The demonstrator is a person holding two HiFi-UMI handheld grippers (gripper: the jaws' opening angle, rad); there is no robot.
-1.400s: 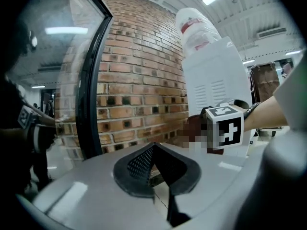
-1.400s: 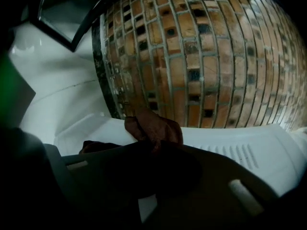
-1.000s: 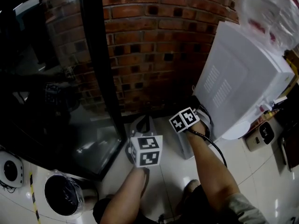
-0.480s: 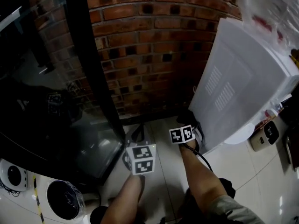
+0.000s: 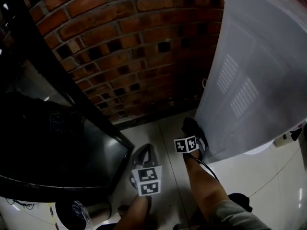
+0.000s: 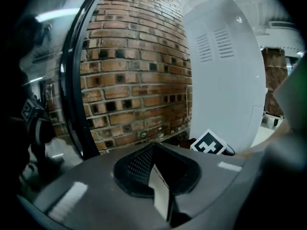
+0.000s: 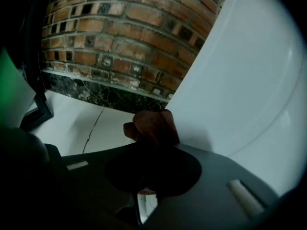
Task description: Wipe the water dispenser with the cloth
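Observation:
The white water dispenser [image 5: 259,80] stands at the right, its vented side panel facing me; it also fills the right of the left gripper view [image 6: 220,71] and the right gripper view [image 7: 249,80]. My right gripper [image 5: 192,132] is shut on a dark brownish cloth [image 5: 191,125], held low against the dispenser's side near the floor. The bunched cloth [image 7: 153,126] sticks out past the right gripper [image 7: 151,139]. My left gripper [image 5: 147,148] hovers just left of it over the tiles, its jaws together with nothing between them [image 6: 153,147].
A red brick wall [image 5: 120,56] rises behind with a dark skirting at its foot. A black glass-fronted cabinet [image 5: 57,143] stands at the left. White floor tiles [image 5: 163,135] lie between it and the dispenser, with a crack [image 7: 93,123] showing.
Both grippers have sunk toward the floor and my head has followed. The right gripper carried the cloth down the dispenser's side panel to its lower edge.

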